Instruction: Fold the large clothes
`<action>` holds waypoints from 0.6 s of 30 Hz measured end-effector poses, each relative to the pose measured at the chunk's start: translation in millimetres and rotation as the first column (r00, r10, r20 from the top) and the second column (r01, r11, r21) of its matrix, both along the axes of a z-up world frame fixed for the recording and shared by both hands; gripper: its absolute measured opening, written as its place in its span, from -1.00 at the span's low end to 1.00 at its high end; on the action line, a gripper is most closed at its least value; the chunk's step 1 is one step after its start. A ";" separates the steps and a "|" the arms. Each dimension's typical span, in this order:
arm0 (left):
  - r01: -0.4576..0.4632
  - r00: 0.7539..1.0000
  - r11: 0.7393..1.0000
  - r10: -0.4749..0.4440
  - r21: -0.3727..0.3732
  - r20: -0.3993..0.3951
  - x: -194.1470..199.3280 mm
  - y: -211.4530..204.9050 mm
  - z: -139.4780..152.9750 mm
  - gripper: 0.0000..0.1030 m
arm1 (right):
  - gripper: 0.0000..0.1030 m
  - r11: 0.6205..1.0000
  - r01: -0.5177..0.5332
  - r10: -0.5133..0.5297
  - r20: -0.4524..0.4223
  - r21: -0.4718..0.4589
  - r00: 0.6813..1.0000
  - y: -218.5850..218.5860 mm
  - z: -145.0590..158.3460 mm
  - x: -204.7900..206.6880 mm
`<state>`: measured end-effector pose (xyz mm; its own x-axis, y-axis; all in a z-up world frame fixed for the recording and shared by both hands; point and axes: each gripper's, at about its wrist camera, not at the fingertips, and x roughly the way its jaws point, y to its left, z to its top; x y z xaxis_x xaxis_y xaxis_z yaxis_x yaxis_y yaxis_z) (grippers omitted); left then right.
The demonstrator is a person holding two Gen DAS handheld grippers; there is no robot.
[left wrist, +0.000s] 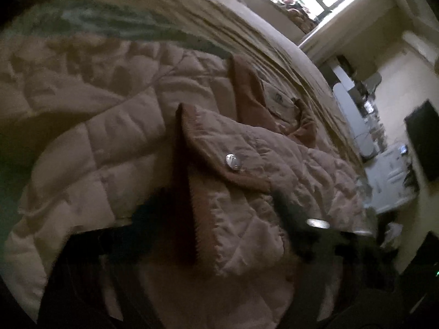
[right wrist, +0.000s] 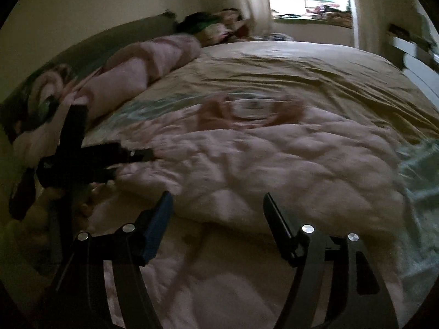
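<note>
**Left grip taken at the front flap, right jaws free**

Nearest the left wrist lens, a quilted front flap (left wrist: 241,192) with a silver snap button (left wrist: 233,161) sits between the dark fingers of the left gripper (left wrist: 233,246); they look pressed onto its rust-trimmed edge, though shadow hides the pads. In the right wrist view the right gripper (right wrist: 218,205) stands apart with nothing between its fingers, hovering over the pink quilted jacket (right wrist: 260,164), which lies spread across the tan bedspread (right wrist: 315,74), collar (right wrist: 252,109) toward the window. Risk, as I judge it: padded fabric is slippery and bulky, so a shallow one-sided pinch could slip, or drag the body askew, leaving an uneven fold.
</note>
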<state>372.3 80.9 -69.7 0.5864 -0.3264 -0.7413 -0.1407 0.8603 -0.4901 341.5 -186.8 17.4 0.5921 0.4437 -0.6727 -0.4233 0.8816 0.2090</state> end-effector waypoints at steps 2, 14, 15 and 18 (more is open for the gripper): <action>0.018 1.000 0.997 -0.020 0.081 0.020 -2.8 -7.7 6.5 -0.79 | 0.30 0.999 0.038 -0.038 -0.005 0.002 0.999 -17.1 0.0 -0.4; -0.003 0.966 0.958 -0.071 0.288 0.247 -22.1 2.1 81.7 -0.89 | 0.40 0.964 0.260 -0.257 0.058 -0.057 0.965 -96.5 22.9 14.9; 0.001 0.971 0.956 -0.070 0.293 0.226 -20.1 3.3 73.3 -0.89 | 0.40 0.961 0.269 -0.266 0.051 -0.062 0.963 -96.6 21.7 21.1; -0.001 0.984 0.955 -0.052 0.296 0.171 -16.7 6.0 49.4 -0.89 | 0.40 0.961 0.263 -0.261 0.038 -0.081 0.965 -89.6 17.2 37.1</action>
<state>355.6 86.9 -20.4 0.7099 -0.1259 -0.6930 -0.0520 0.9718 -0.2299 378.6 -276.4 34.6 0.6986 0.2127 -0.6832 -0.1793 0.9764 0.1206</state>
